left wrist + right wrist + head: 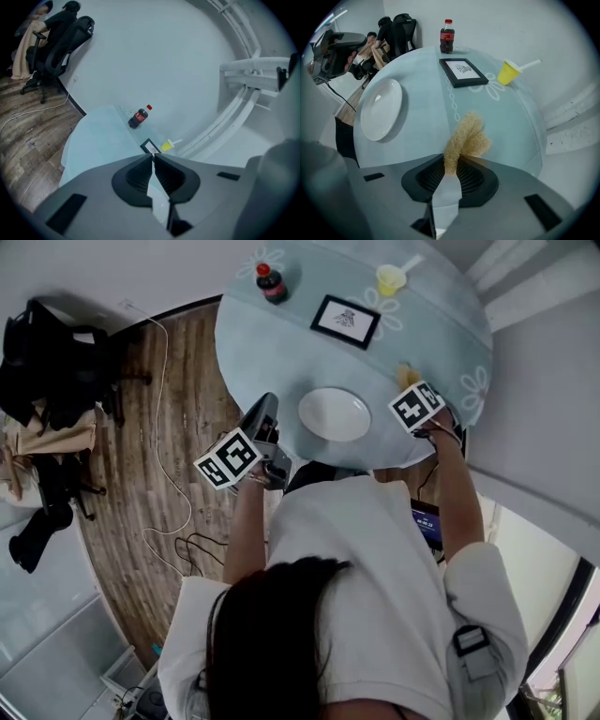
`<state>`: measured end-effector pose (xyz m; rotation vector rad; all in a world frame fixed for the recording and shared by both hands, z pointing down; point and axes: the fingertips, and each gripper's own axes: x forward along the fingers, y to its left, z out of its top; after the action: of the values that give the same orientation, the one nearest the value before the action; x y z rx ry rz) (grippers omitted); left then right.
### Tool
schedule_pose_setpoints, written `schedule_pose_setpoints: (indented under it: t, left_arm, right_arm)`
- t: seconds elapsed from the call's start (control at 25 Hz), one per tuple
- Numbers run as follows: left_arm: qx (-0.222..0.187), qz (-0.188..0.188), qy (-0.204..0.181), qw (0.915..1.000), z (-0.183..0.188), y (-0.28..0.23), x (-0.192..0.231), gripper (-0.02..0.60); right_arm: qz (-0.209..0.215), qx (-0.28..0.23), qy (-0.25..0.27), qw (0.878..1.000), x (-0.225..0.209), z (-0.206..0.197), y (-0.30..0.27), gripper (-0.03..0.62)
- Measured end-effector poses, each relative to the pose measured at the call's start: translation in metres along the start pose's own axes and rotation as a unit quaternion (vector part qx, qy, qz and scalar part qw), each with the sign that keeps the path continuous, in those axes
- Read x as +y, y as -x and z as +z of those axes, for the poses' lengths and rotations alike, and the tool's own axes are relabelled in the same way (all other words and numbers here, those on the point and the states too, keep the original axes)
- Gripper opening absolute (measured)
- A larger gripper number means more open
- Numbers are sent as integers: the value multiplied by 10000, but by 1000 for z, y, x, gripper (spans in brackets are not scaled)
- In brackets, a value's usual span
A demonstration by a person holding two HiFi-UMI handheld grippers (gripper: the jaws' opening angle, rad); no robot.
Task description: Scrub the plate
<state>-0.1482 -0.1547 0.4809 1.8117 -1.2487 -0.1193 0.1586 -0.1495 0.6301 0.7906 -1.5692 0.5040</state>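
Now, at the plate's nine o'clock, our left gripper [153, 157] hangs beside the table's edge, jaws together with nothing between them. At the centre the white plate [335, 414] lies flat and bare on the round table [253, 343], close to our edge and apart from both grippers. At its three o'clock our right gripper [457, 161] points down, jaws pinched on a tan fibrous scrubber [469, 133] whose tuft sticks out past the tips.

We judge the scrubbing not yet begun. The scrubber is in hand and must next travel toward nine o'clock onto the plate, and the left jaws would need to part if they are to steady the rim.

Farther off, a cola bottle [272, 282] stands at eleven o'clock, a framed picture [345, 322] lies at twelve, and a yellow cup [391, 279] with a straw stands at one. None of them blocks the way.
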Motion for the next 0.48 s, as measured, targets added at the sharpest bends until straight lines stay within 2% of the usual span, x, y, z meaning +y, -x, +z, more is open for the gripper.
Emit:
schedule_pose_setpoints:
  t: [0.08,0.16,0.2,0.48]
  left_arm:
    - [1,33,-17,10000,0,2,0,23]
    - [34,65,-124,9999,-1,1,-1,23]
    - [46,87,-169,9998,-1,0,-1,23]
    - [135,193,-184,9996,-7,-6,1,23]
  right_arm:
    - [29,33,20,10000,3,0,-1,80]
    - [152,32,13,9999,8,1,-2,145]
    - [194,18,-8,9998,10,2,-3,158]
    - [349,-229,-244,9988,18,4,5,186]
